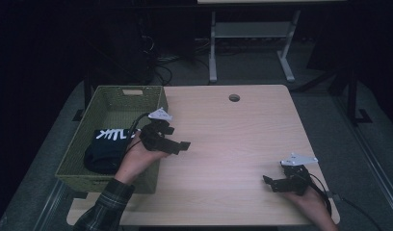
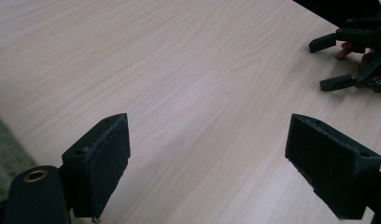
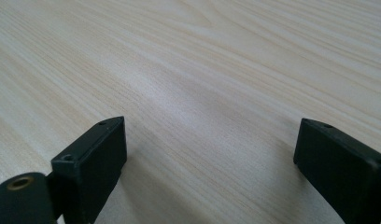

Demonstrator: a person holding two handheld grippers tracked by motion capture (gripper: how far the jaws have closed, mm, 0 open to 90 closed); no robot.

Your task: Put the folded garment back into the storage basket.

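A green woven basket (image 1: 110,103) stands on the left part of the light wood table (image 1: 233,139). Inside it lies a dark cloth (image 1: 105,149) with a white pattern. My left gripper (image 1: 177,139) hovers just right of the basket's rim, jaws wide open and pointing right, with nothing between them (image 2: 207,163). My right gripper (image 1: 270,184) rests low near the table's front right corner, jaws open and pointing left over bare wood (image 3: 209,168). In the left gripper view, the right gripper (image 2: 340,63) appears far off at the top right.
A round cable hole (image 1: 234,97) sits near the table's far edge. Behind the table stand the grey legs of another desk (image 1: 213,48) and some cables on the floor. A strip of the basket (image 2: 4,140) lies at the left of the left gripper view.
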